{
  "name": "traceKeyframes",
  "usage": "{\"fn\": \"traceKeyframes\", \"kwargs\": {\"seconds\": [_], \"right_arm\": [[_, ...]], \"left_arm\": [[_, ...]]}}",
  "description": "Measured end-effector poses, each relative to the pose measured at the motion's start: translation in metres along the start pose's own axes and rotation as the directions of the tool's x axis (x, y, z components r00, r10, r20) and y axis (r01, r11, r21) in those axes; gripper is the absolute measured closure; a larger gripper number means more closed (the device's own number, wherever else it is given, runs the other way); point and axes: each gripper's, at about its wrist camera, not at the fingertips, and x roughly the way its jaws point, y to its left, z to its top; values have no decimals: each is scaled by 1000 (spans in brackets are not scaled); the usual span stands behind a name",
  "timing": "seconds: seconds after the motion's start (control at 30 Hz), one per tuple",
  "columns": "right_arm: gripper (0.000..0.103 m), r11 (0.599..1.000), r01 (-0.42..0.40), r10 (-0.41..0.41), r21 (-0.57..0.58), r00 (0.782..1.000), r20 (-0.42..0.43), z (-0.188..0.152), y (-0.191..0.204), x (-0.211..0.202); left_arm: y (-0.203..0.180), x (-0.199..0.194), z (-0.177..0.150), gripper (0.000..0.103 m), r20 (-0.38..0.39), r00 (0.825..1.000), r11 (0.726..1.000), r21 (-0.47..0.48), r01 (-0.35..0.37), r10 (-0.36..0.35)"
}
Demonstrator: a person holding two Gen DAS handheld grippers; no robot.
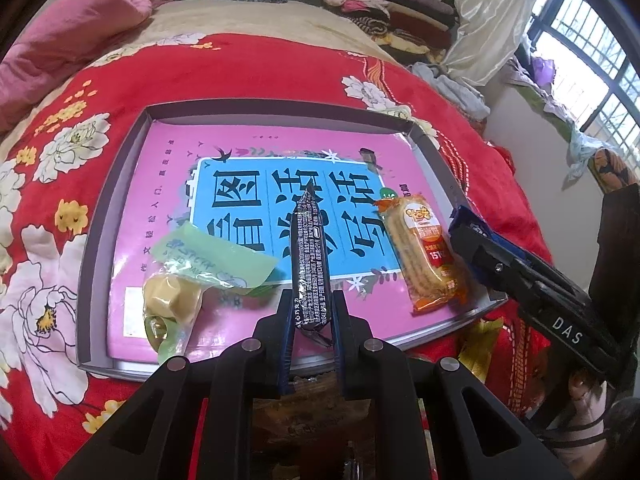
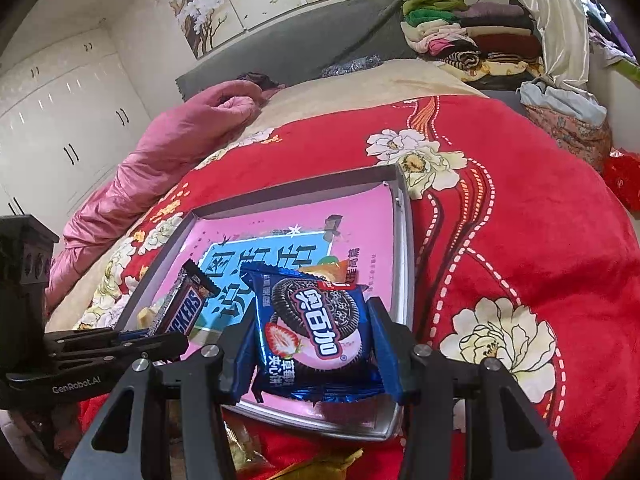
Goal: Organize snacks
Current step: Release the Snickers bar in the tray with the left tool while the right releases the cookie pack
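Note:
A shallow grey box (image 1: 120, 184) with a pink book cover inside lies on the red flowered blanket. My left gripper (image 1: 311, 304) is shut on a black Snickers bar (image 1: 310, 256), held edge-on over the box's near middle; the bar also shows in the right wrist view (image 2: 182, 308). My right gripper (image 2: 316, 344) is shut on a blue Oreo packet (image 2: 316, 332) over the box's near right corner (image 2: 404, 240). In the box lie a green-wrapped yellow sweet (image 1: 176, 296) at the left and an orange biscuit packet (image 1: 424, 252) at the right.
More wrapped snacks (image 1: 480, 344) lie on the blanket just in front of the box. A pink quilt (image 2: 160, 160) is bunched at the bed's far left. Folded clothes (image 1: 384, 4) are stacked at the far right by the window.

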Motion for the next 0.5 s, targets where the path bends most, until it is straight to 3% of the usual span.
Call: {"fn": "traceKeyframes", "kwargs": {"seconds": [0.5], "right_arm": [[51,1000,26,-26,-15,1000,-16,-3,1,7]], "left_arm": [[6,5,-1,86,-15,1000,1000,-14,-15,15]]}}
